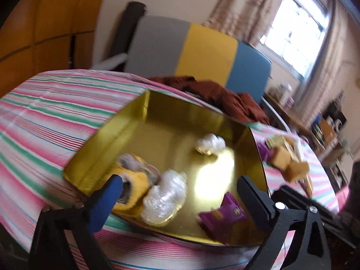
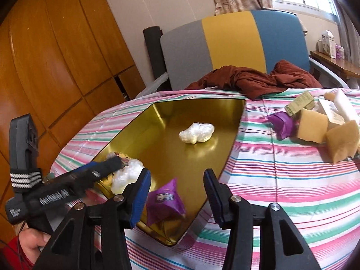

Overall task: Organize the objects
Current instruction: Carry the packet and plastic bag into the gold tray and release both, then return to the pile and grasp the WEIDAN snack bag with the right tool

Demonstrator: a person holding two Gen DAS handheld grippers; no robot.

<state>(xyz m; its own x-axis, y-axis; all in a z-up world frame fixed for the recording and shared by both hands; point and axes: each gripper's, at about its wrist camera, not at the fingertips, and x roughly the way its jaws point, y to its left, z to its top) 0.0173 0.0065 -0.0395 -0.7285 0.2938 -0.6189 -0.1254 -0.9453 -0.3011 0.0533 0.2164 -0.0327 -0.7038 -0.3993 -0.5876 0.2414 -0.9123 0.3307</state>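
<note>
Nearest the lens, left gripper [image 1: 180, 193] spread wide and empty over the gold tin's [image 2: 157, 112] near corner, right gripper [image 2: 177, 193] parted with nothing pinched, straddling a purple packet [image 2: 165, 199] lying loose inside the tin, probably just let go. Inside the tin: two white wrapped bundles [image 2: 196, 133], one purple packet, one yellow item [image 1: 135, 184], blurred. Right of the tin, awaiting sorting: two sponge blocks [image 2: 311, 126], another purple packet [image 2: 281, 122], several small boxes [image 2: 299, 102].
</note>
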